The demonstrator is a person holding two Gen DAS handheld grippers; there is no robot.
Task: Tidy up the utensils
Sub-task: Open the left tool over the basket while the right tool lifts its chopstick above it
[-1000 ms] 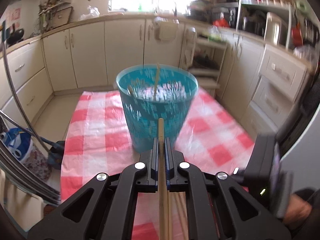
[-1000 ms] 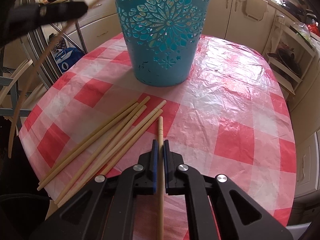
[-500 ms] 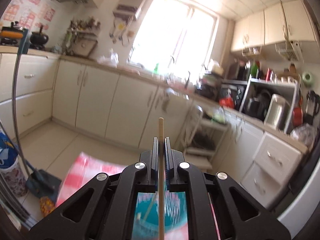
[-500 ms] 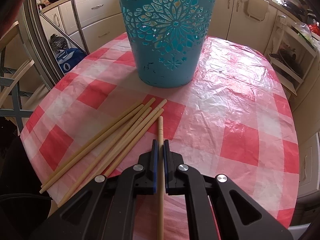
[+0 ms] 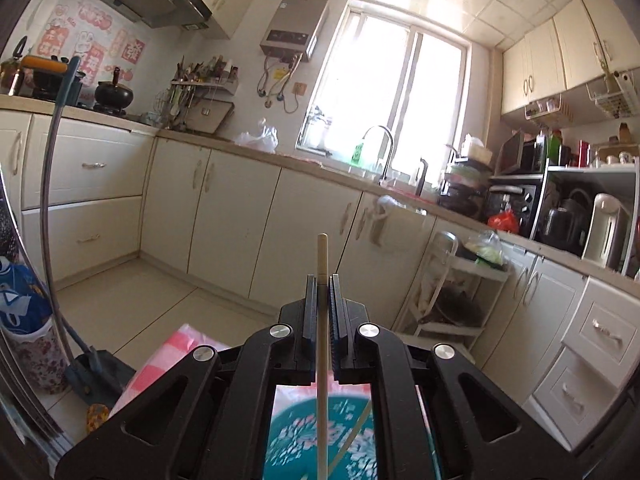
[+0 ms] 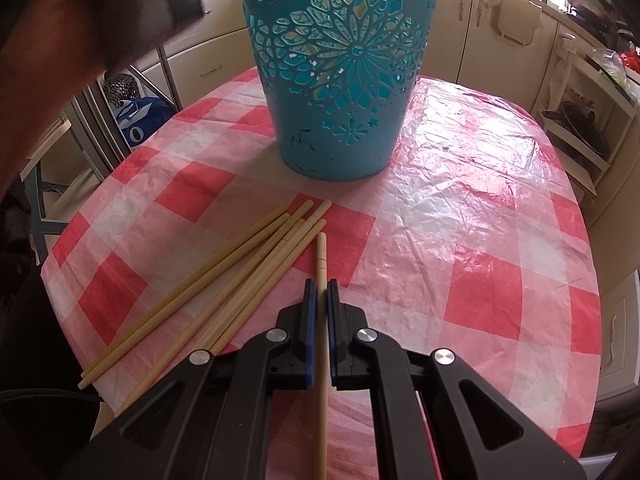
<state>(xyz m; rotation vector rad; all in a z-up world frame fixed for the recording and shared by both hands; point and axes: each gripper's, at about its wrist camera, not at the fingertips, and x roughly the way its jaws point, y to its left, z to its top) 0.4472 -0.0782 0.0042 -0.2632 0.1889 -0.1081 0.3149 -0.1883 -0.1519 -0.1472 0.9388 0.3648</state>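
Chopstick clamped in left gripper above teal bucket; tilting tip down before releasing; right gripper clamping another chopstick low in frame.

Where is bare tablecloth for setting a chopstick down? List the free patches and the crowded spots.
Free: the red-and-white checked tablecloth right of the teal cut-out plastic bucket, out to the table's right edge, and the strip in front of the bucket. Crowded: the near-left part, where loose bamboo chopsticks lie fanned beside the right gripper.
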